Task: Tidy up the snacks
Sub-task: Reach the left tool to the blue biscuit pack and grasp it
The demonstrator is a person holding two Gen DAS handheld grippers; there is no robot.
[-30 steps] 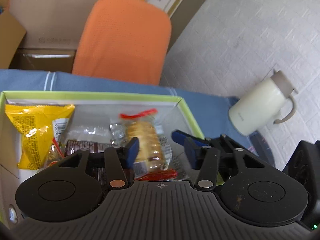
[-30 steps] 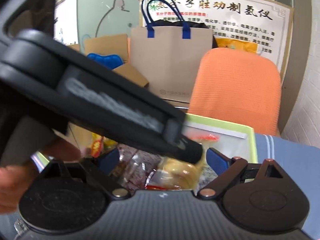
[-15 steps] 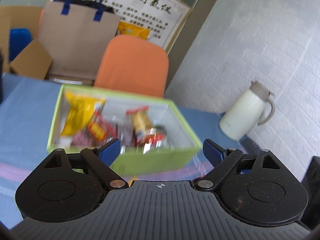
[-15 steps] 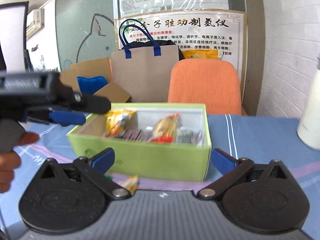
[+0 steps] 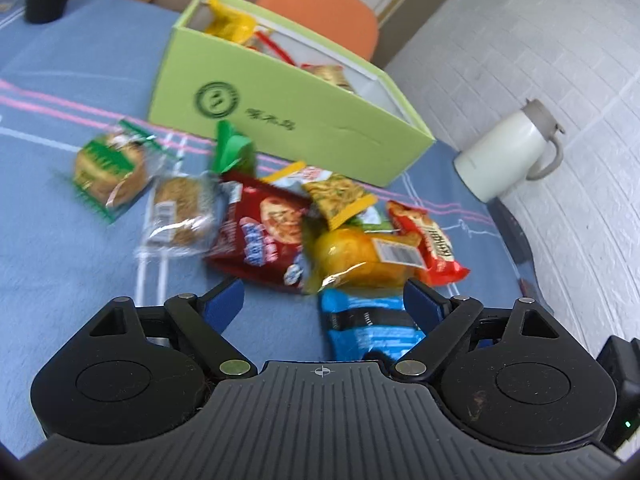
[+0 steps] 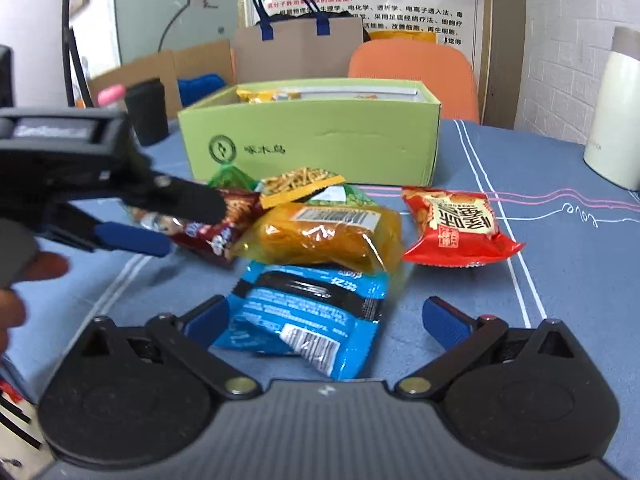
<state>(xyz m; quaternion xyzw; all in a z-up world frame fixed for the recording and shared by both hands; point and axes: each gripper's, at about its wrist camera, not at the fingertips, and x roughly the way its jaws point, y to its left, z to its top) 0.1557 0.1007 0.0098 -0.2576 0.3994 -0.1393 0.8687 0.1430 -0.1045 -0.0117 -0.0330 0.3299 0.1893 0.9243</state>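
Loose snacks heaped on the blue tablecloth (image 6: 560,264) in front of the green box (image 6: 312,142), toward the table's right side. Nearest: a blue packet (image 6: 308,320), lying flat, its far end tucked under a yellow packet (image 6: 320,236). Right of that, a red packet (image 6: 460,224), just apart in the right wrist view. Behind the yellow one, a small pack of noodle sticks (image 6: 300,184) propped on the heap; to its left a dark red packet (image 5: 260,236), then a clear-wrapped cake (image 5: 178,216) and a green-wrapped cake (image 5: 110,164) further left, both blurred. More snacks inside the box, among them a yellow bag (image 5: 230,24).

Left gripper (image 5: 324,300) spread wide and holding nothing, hovering just short of the dark red and yellow packets, the blue packet below its right finger. Right gripper (image 6: 326,316) likewise wide open, empty, straddling the near end of the blue packet.

White jug (image 5: 508,156) near the table's right edge. Orange chair (image 6: 416,68) beyond the box, a paper bag with blue handles (image 6: 298,48) beside it.
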